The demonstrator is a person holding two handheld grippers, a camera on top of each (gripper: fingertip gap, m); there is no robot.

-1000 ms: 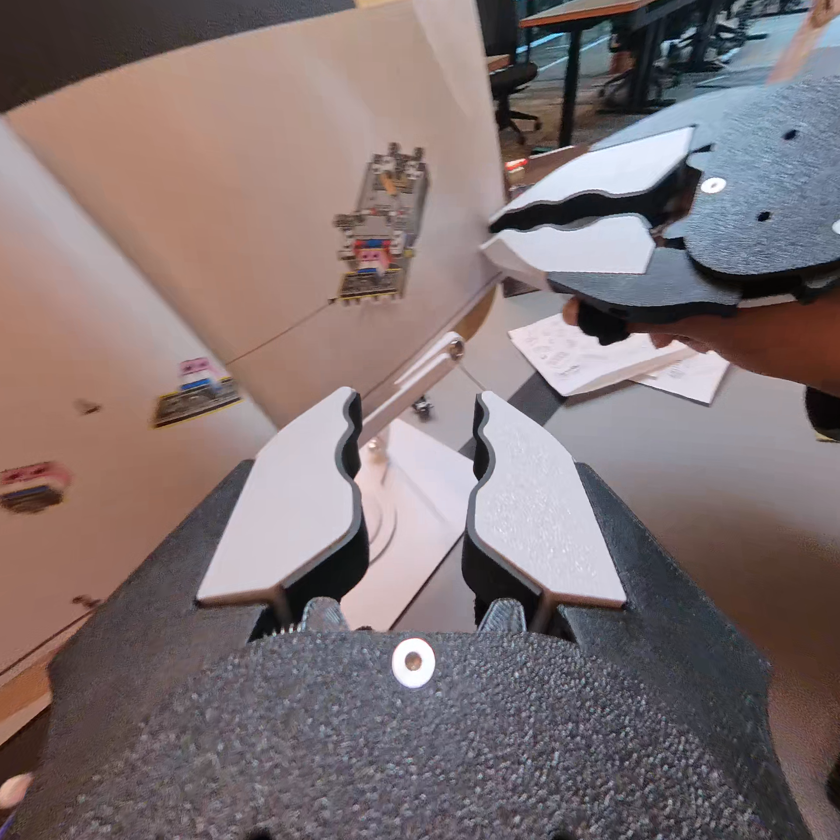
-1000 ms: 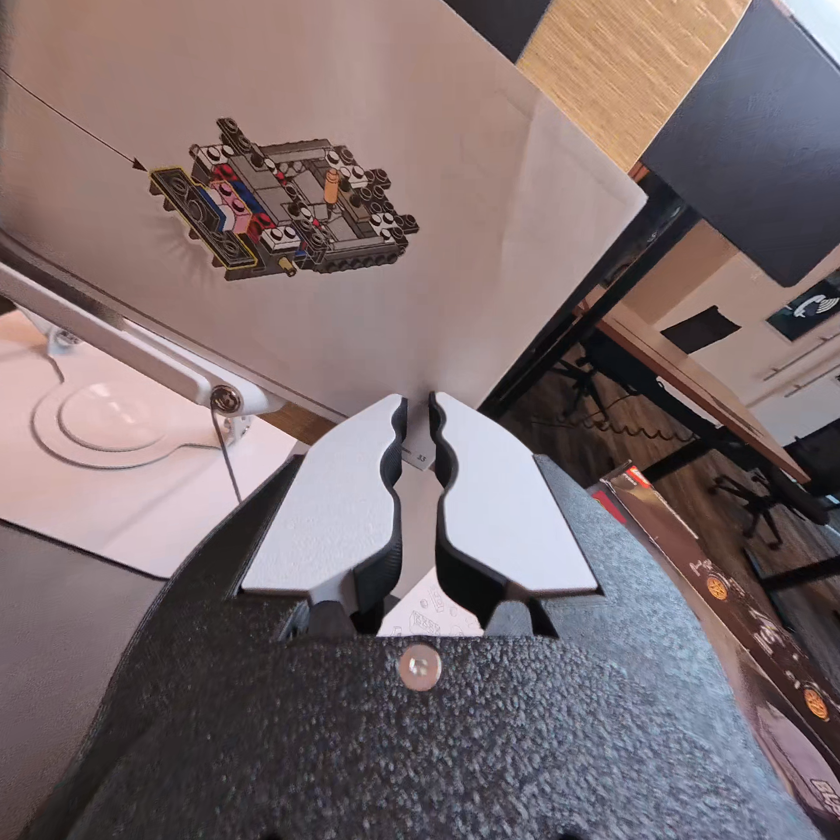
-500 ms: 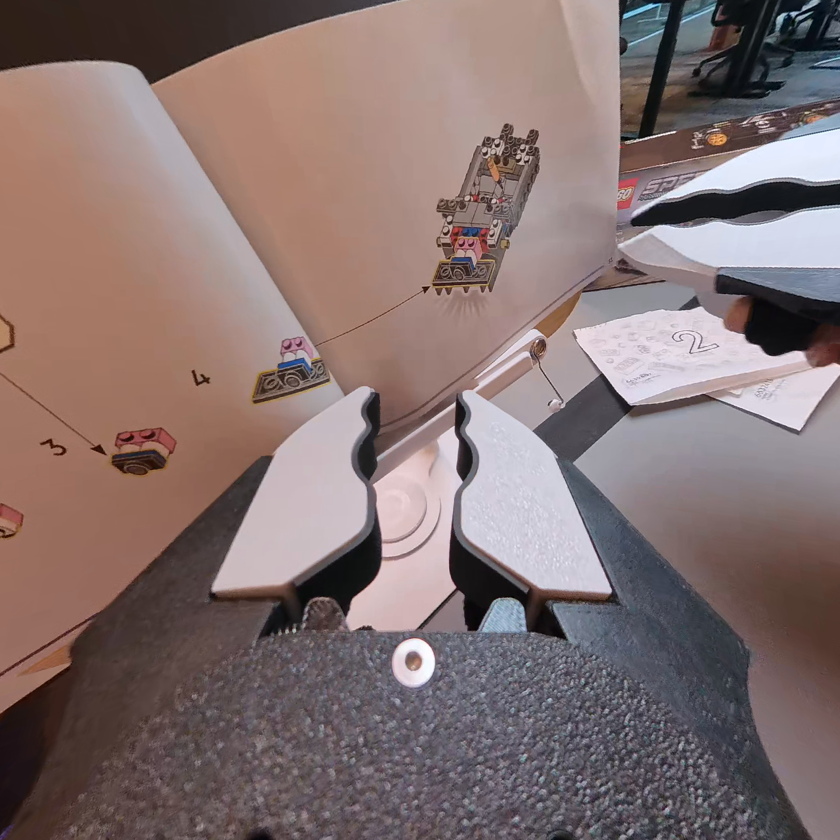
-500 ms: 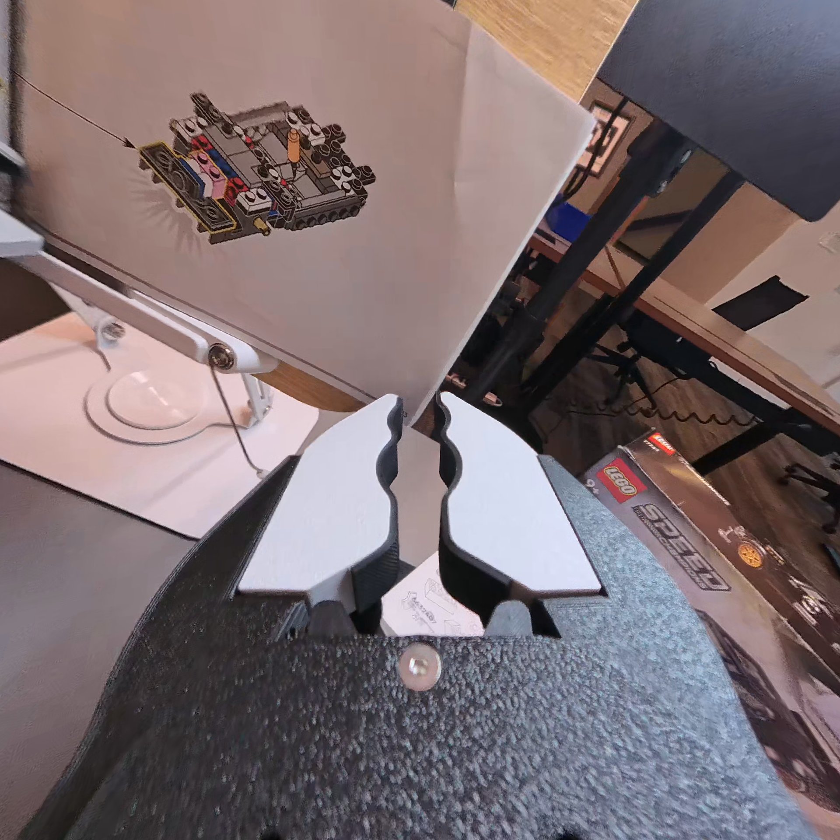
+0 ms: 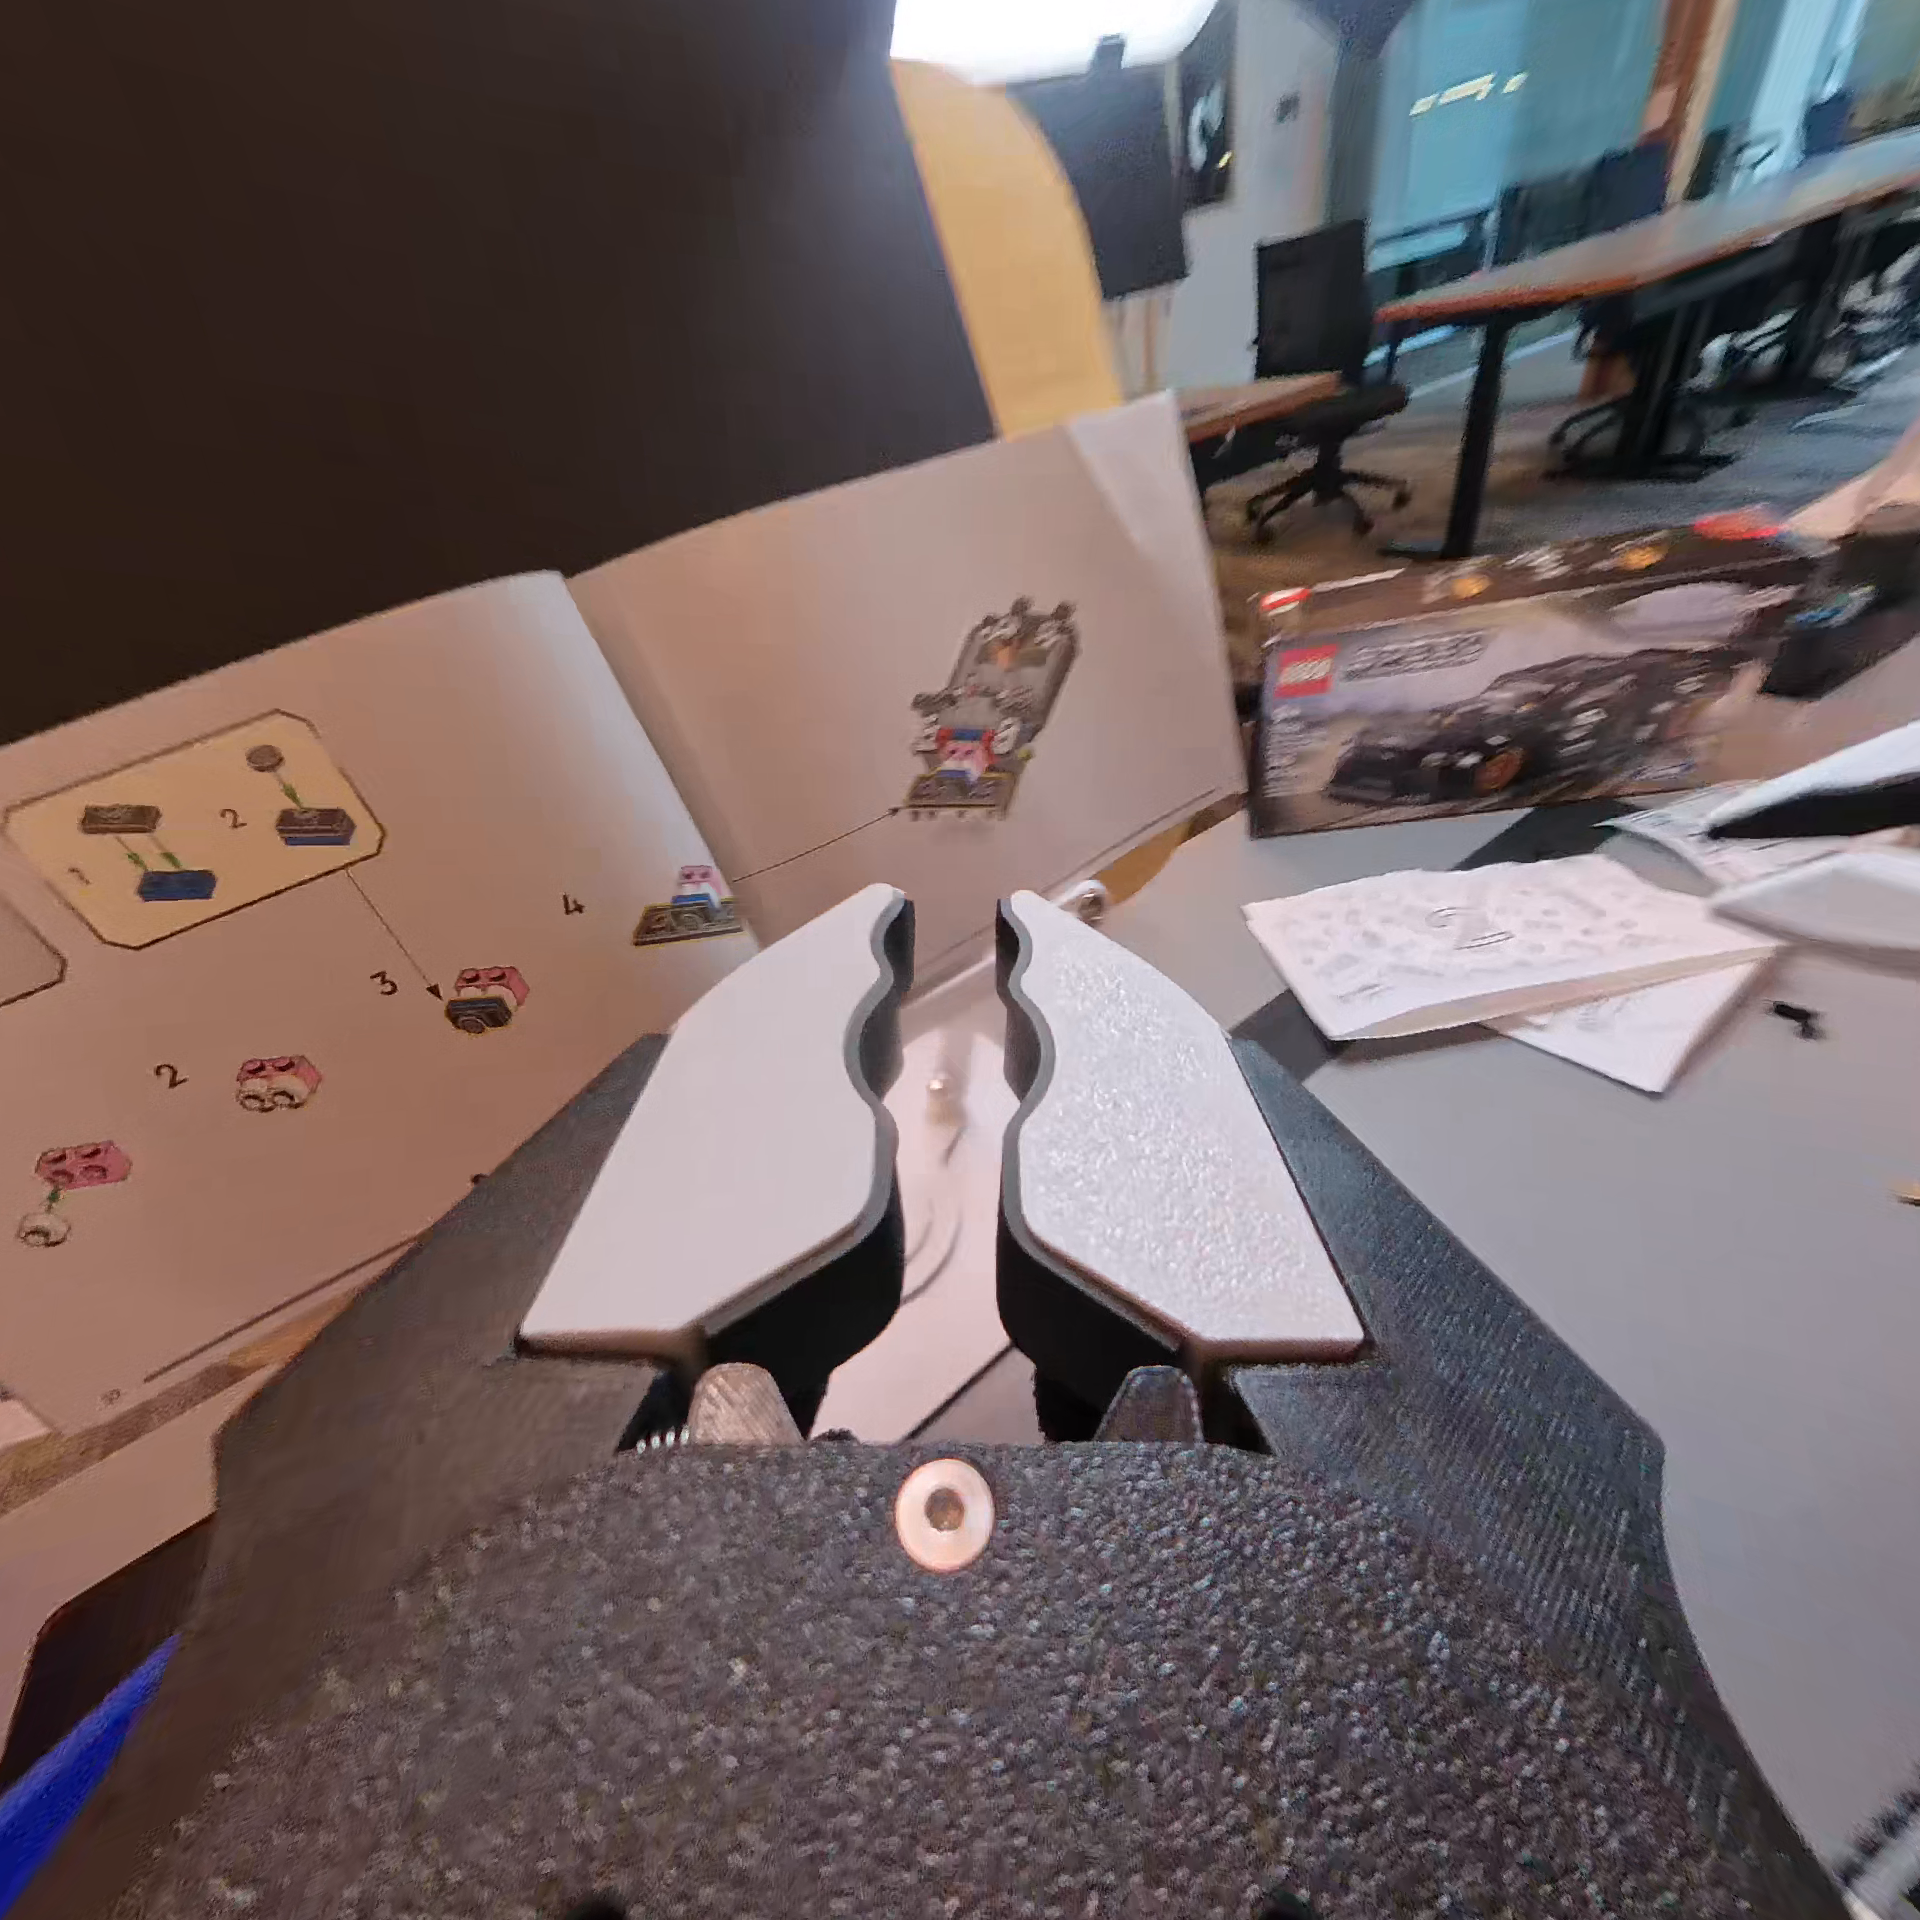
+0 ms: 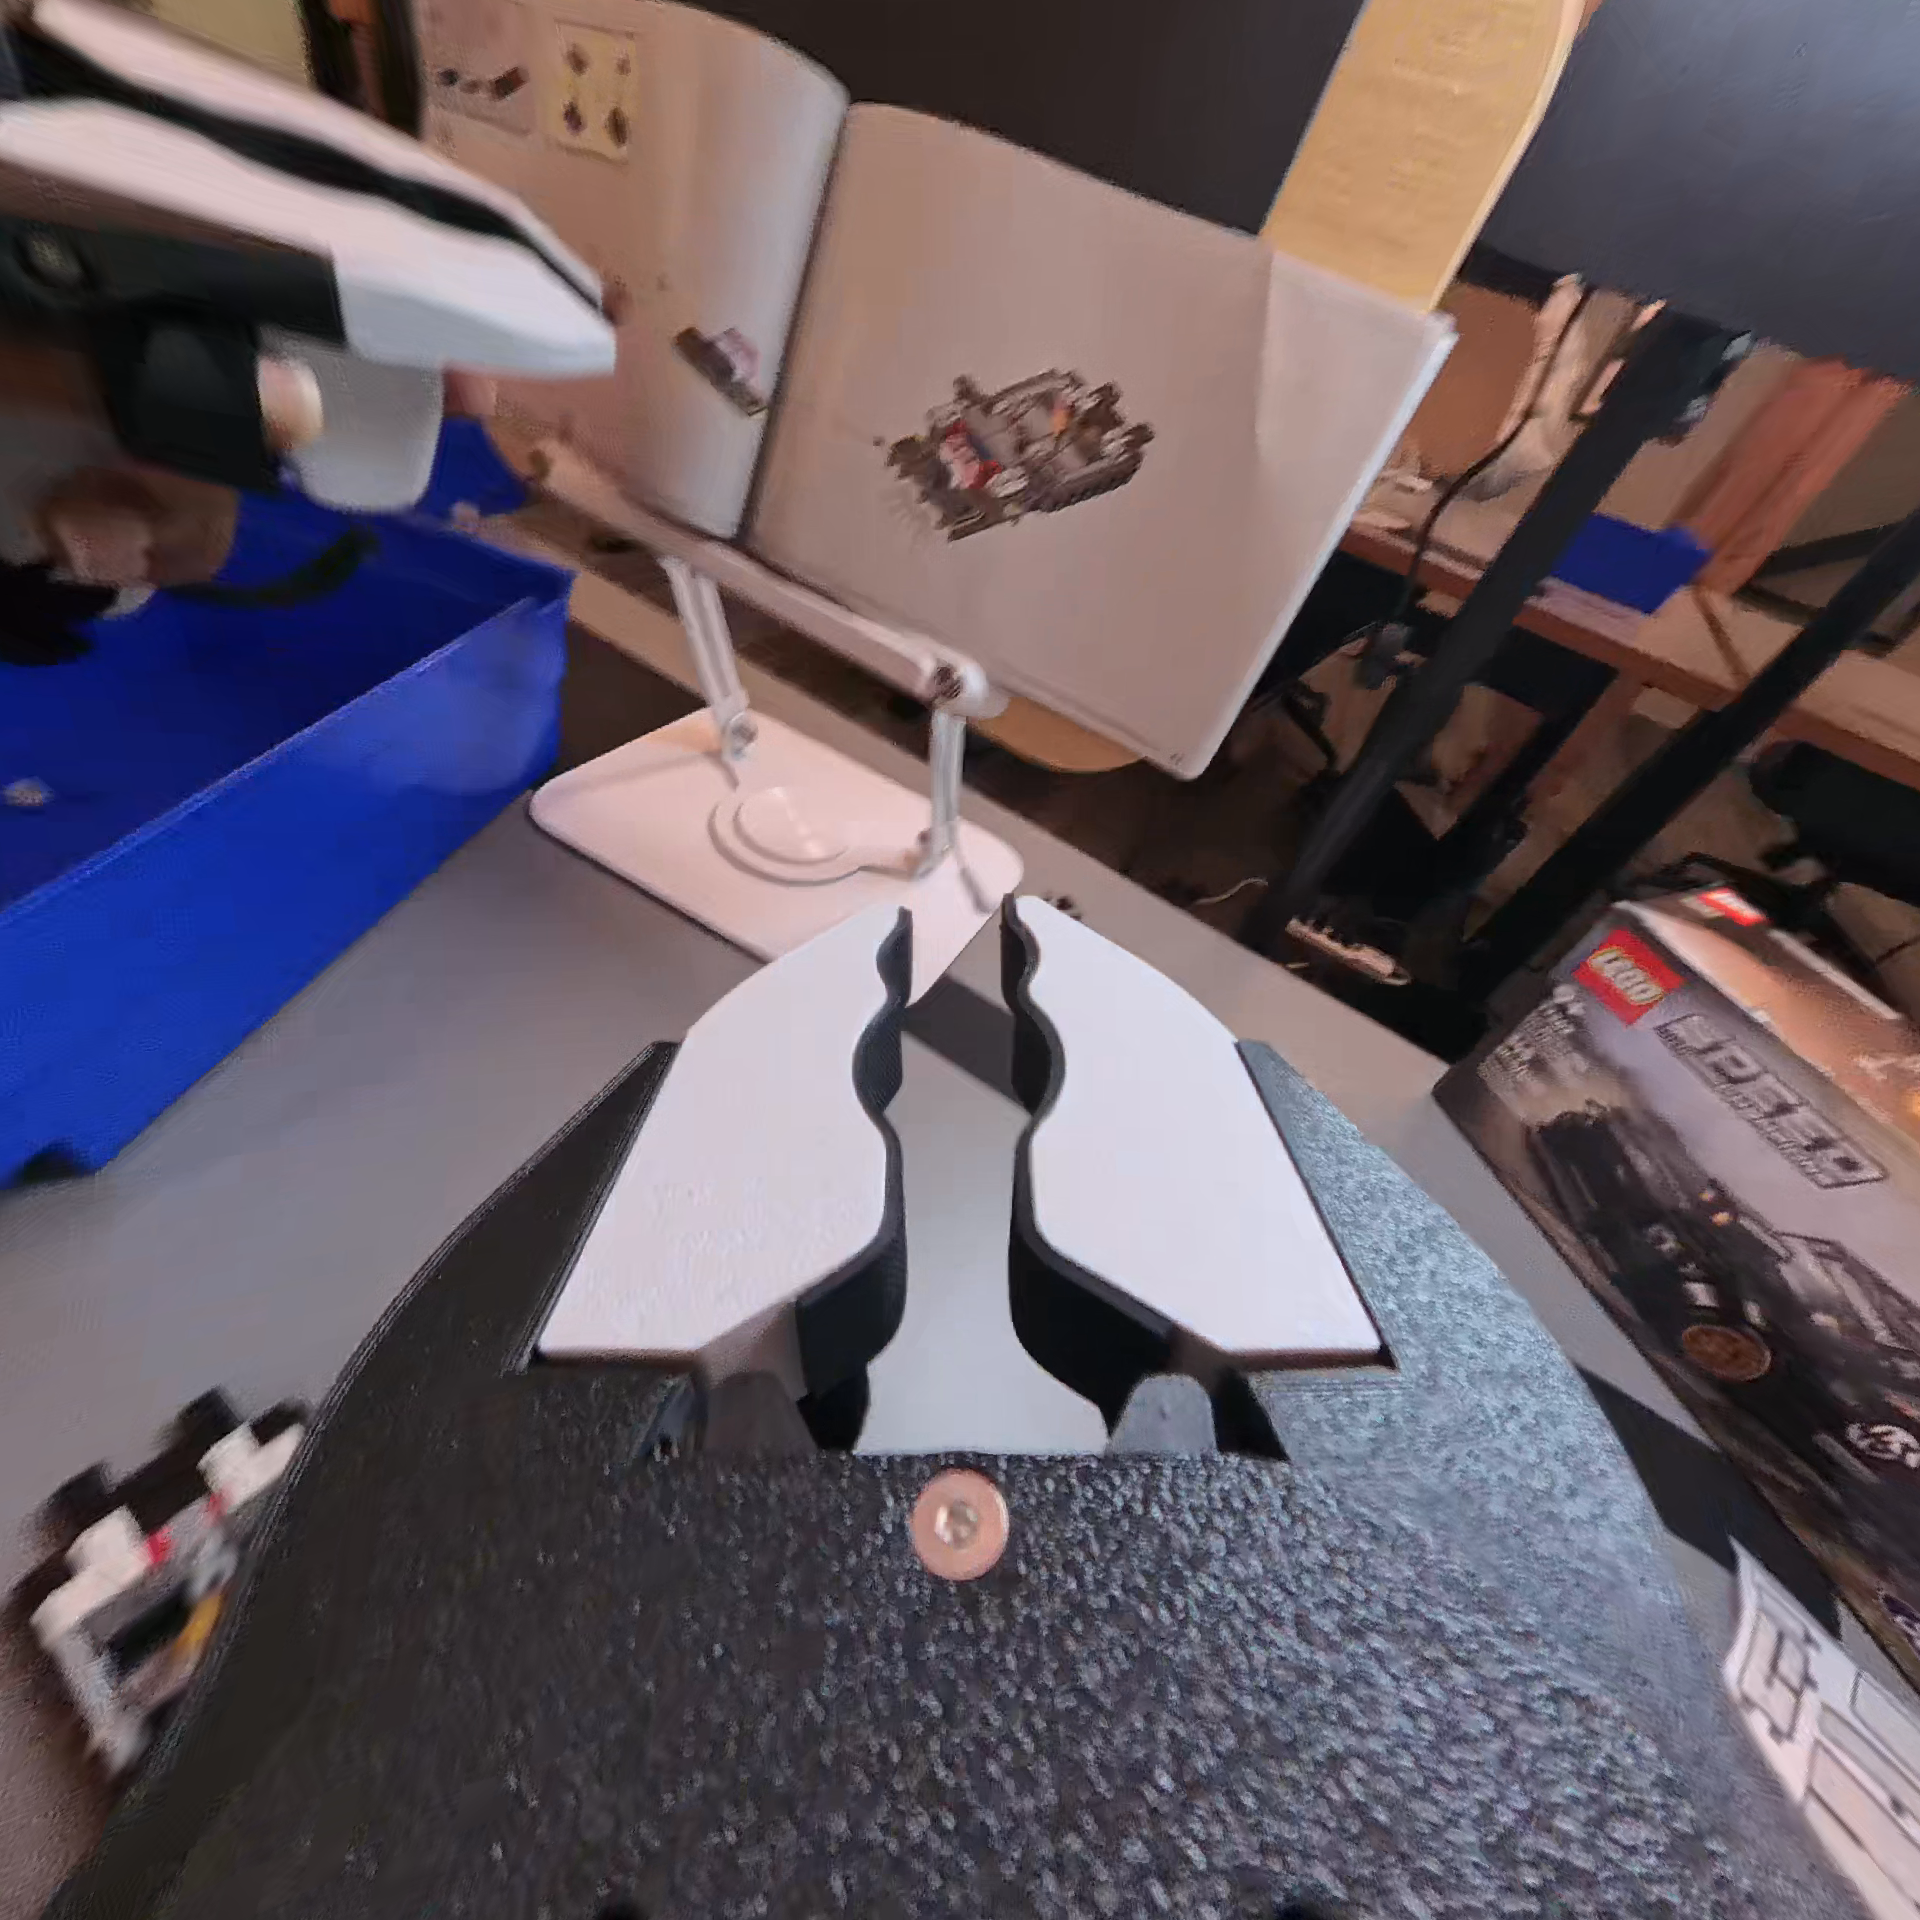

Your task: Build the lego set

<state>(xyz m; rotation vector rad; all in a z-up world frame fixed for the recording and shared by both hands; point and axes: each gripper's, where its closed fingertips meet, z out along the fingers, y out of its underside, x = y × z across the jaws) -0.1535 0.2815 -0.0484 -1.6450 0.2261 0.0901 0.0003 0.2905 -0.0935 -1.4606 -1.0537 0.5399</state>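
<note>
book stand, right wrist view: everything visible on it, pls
The stand looks like white-painted metal: a flat rounded-corner base plate with a raised round disc, lying on the grey table. Two thin angled struts rise from it to a slim ledge bar with a screw at its right end. An open booklet rests tilted back on the ledge. Neither gripper touches the stand; the right gripper is nearest, just in front of the base.

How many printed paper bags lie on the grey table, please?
2 in the left wrist view: the upper paper bag beside the right tool, the lower paper bag partly under it. Others may be hidden.
</note>
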